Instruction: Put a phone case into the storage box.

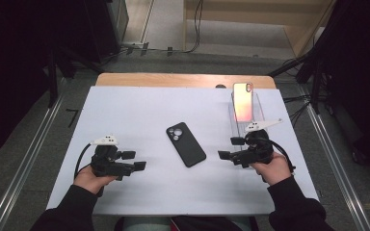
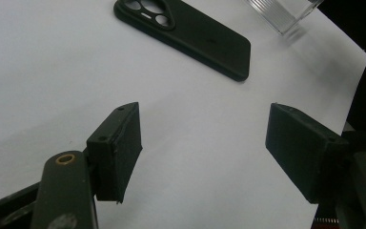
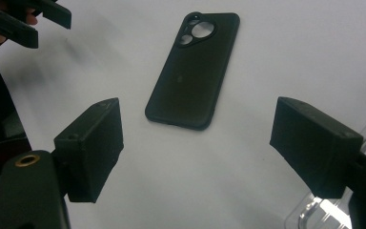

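The black phone (image 1: pixel 186 144) is laid camera side up in the middle of the white desk (image 1: pixel 125 103), apart from the clear stand (image 1: pixel 257 108) where a second phone (image 1: pixel 243 101) is propped. It lies between both claws, so either can reach it. The left claw (image 1: pixel 134 160) and right claw (image 1: pixel 230 148) are held released and empty, aimed inward at it.
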`<state>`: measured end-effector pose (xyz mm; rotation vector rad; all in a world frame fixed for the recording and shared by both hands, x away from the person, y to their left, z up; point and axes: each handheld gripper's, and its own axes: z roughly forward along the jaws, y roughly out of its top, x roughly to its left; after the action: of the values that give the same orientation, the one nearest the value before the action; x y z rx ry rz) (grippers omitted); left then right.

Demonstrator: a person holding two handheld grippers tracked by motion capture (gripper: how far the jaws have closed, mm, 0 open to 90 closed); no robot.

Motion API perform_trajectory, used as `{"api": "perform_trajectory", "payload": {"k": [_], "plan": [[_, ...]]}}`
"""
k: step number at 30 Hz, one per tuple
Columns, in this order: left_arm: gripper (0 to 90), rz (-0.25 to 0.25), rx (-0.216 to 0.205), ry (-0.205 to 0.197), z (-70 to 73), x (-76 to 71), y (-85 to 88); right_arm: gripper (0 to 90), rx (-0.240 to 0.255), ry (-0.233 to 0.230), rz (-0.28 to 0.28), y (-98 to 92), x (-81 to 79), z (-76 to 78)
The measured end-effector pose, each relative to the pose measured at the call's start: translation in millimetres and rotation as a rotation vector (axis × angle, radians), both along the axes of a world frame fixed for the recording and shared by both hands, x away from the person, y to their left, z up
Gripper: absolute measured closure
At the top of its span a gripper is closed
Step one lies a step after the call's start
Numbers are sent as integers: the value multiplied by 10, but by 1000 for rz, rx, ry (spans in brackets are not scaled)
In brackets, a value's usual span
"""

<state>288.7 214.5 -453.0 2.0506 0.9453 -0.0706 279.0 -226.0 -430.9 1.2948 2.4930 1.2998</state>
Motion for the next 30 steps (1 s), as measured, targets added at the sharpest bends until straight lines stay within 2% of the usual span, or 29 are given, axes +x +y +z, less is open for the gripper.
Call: {"api": "perform_trajectory", "payload": {"k": [3,7,14,18,20,23,26,30], "plan": [[284,1,-2,-3,5,-3,-5,165,2,-2,-15,55,-3,-39],[284,0,4,-4,11,-16,0,162,-19,-15,-25,131,3,-54],[284,5,1,0,-1,-16,12,145,-19,-33,-64,268,44,-71],[284,10,3,-1,0,-30,20,85,-8,-27,-43,366,93,-91],[284,11,2,1,-2,-31,22,0,-21,-34,-43,420,113,-105],[284,8,4,0,-6,-39,27,0,-18,-58,-45,477,133,-117],[284,12,4,1,-3,-47,37,0,-40,-43,-63,519,165,-96],[284,15,4,-2,-3,-56,48,0,-60,-47,-97,586,202,-68]]}}
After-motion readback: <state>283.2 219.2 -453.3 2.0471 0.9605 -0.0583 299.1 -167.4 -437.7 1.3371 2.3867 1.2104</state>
